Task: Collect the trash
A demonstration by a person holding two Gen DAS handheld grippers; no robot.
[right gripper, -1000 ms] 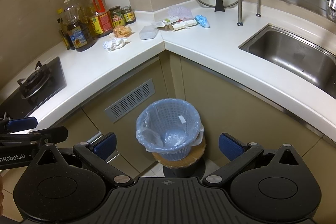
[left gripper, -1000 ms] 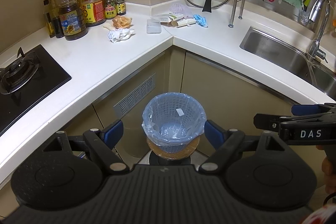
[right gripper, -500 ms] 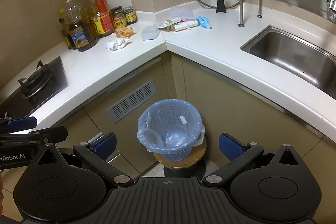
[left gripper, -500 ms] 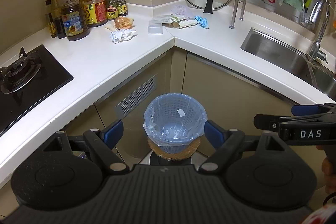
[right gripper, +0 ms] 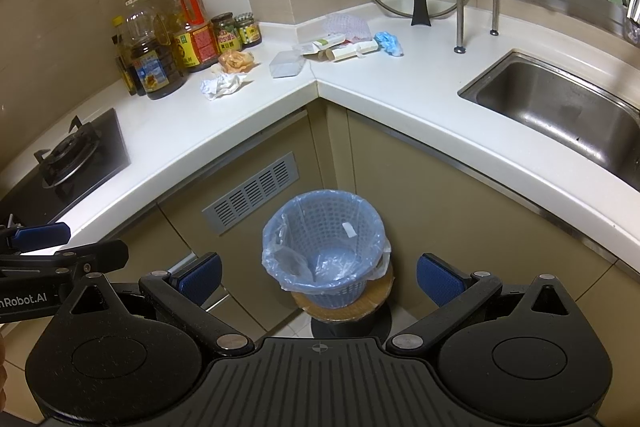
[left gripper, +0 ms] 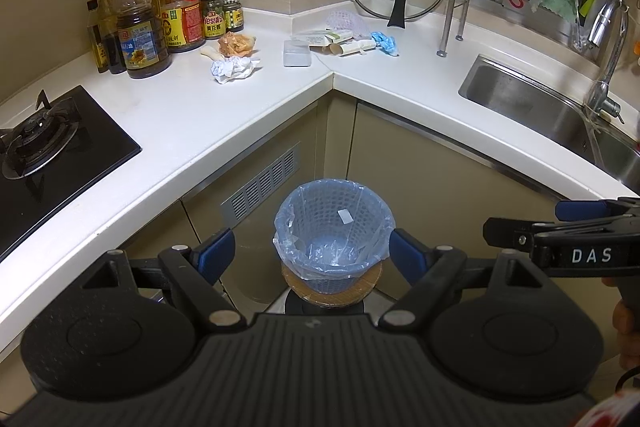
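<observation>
Trash lies in the counter's back corner: crumpled paper (left gripper: 234, 70), an orange wrapper (left gripper: 236, 44), a small box (left gripper: 297, 53), a blue glove (left gripper: 385, 43). The lined bin (left gripper: 332, 233) waits below on the floor, ready to catch it. Left gripper (left gripper: 311, 254) and right gripper (right gripper: 318, 273) hang over the bin, jaws apart, holding nothing.

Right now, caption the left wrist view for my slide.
Open left gripper poised above a blue bag-lined basket bin, crumpled white paper waiting on the white counter.
</observation>
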